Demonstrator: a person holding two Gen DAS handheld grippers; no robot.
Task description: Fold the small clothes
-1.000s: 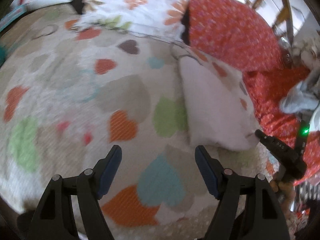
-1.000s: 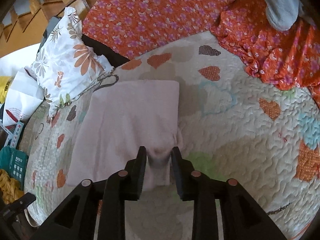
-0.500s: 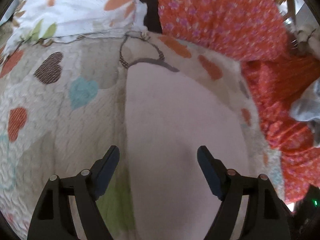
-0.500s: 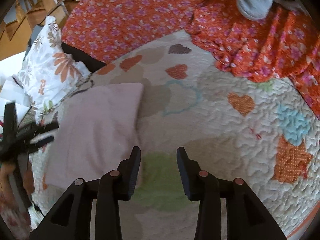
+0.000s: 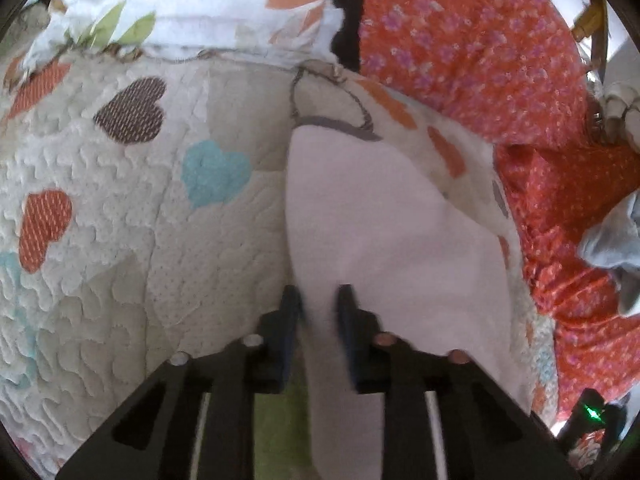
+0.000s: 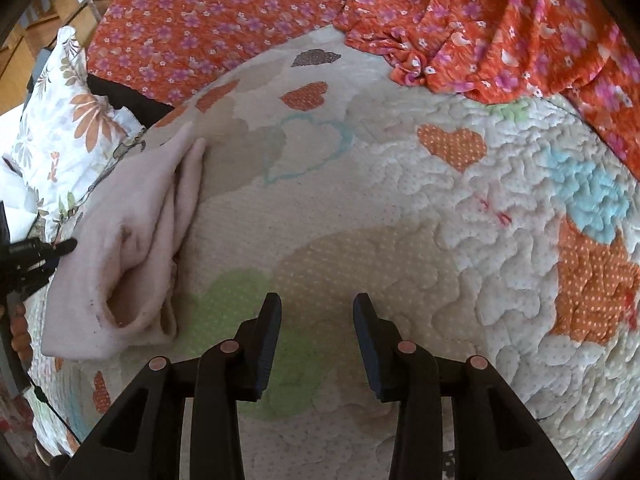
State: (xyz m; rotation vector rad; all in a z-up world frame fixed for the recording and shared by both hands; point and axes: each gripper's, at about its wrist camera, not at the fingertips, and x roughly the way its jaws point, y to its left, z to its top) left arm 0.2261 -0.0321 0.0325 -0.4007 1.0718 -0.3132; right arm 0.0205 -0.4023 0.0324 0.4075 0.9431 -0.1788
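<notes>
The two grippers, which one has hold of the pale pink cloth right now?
The left gripper: its fingers are closed on the edge of the pale pink cloth. The right gripper is open over the heart-patterned quilt, beside the cloth and holding nothing.

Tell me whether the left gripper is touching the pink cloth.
Touching. The left wrist view shows the left gripper with its jaws closed on a pinched edge of the pink cloth, fabric running up between them.

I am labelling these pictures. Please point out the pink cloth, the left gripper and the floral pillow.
pink cloth (image 5: pixel 384 216), left wrist view, flat middle.
left gripper (image 5: pixel 317 300), left wrist view, between fingertips.
floral pillow (image 6: pixel 68 120), right wrist view, orange flower.
</notes>
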